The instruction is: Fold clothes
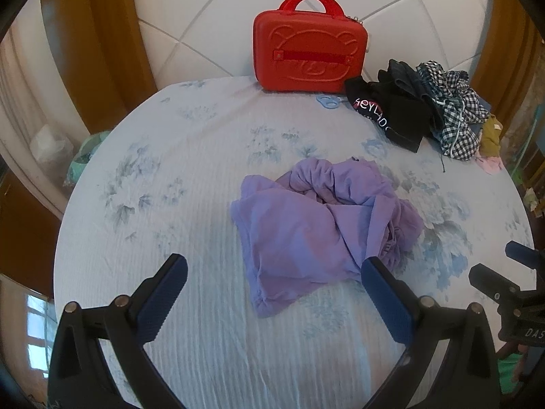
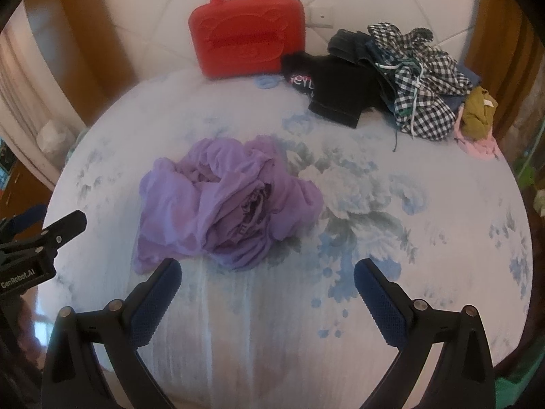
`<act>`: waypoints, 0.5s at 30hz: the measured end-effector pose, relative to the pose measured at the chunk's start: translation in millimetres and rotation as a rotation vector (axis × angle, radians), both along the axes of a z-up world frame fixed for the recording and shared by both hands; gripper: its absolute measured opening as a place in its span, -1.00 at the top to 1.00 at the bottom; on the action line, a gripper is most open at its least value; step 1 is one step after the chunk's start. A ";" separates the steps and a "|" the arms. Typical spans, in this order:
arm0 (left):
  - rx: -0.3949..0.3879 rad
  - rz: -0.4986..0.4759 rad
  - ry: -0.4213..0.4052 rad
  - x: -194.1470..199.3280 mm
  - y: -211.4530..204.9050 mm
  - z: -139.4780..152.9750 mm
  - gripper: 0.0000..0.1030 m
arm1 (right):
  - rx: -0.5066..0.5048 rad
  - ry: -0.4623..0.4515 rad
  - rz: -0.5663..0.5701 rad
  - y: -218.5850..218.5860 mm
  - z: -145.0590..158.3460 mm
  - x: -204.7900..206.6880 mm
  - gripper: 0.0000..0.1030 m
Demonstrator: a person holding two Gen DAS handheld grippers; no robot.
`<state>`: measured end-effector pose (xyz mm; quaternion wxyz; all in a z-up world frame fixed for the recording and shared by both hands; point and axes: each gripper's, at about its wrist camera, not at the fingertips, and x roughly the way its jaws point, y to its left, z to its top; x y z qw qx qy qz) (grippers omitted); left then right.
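Crumpled lilac-purple cotton garment (image 1: 320, 228) sits bunched in a heap near the middle of the bed w/ the pale blue floral sheet (image 1: 190, 177), nothing gripping it. In the left wrist view it lies straight ahead, btwn the two finger tips; in the right wrist view it's off to the left (image 2: 224, 208).

Left claw (image 1: 274, 272) hangs just short of the garment's near edge, jaws spread wide, holding nothing. Right claw (image 2: 267, 274) is likewise spread wide and empty, just beside the garment's near right corner; its left finger tip overlaps the hem in view, contact can't be told.

Further back, by the white quilted headboard (image 1: 204, 10), a red hard-shell carry case w/ embossed bear face (image 1: 310, 51) stands upright. Right of it, a heap of other clothes: black garment w/ white lettering (image 1: 391, 112), black-and-white gingham piece (image 1: 456, 119), mustard-yellow item (image 2: 478, 110), pink bit (image 2: 480, 146). A small blue ring-shaped object (image 1: 328, 100) lies in front of the case.
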<state>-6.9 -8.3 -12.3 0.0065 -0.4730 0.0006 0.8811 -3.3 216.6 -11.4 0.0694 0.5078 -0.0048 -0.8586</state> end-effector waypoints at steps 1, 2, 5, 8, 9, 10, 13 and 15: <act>-0.001 0.000 -0.001 -0.5 -0.3 -0.4 -1.00 | 0.001 -0.001 0.001 -0.4 -0.3 -0.7 -1.00; -0.001 0.001 -0.003 -1.2 -1.0 -0.8 -1.00 | 0.002 -0.003 0.002 -0.8 -0.7 -1.4 -1.00; 0.003 0.004 -0.008 -3.3 -2.6 -2.4 -1.00 | 0.004 -0.005 0.002 -1.1 -2.2 -3.0 -1.00; 0.006 0.007 -0.013 -5.6 -4.1 -3.8 -1.00 | 0.011 -0.003 0.004 -1.3 -3.1 -3.2 -1.00; 0.006 0.008 -0.015 -6.4 -4.6 -4.3 -1.00 | 0.013 -0.003 0.004 -1.4 -3.6 -3.5 -1.00; 0.005 0.009 -0.017 -7.3 -5.1 -4.9 -1.00 | 0.014 -0.005 0.003 -1.3 -4.2 -3.8 -1.00; 0.007 0.012 -0.026 -9.9 -6.5 -7.0 -1.00 | 0.013 -0.012 -0.001 -0.4 -6.7 -5.9 -1.00; 0.006 0.008 -0.032 -11.6 -6.7 -8.9 -1.00 | 0.013 -0.018 -0.004 0.8 -8.4 -7.3 -1.00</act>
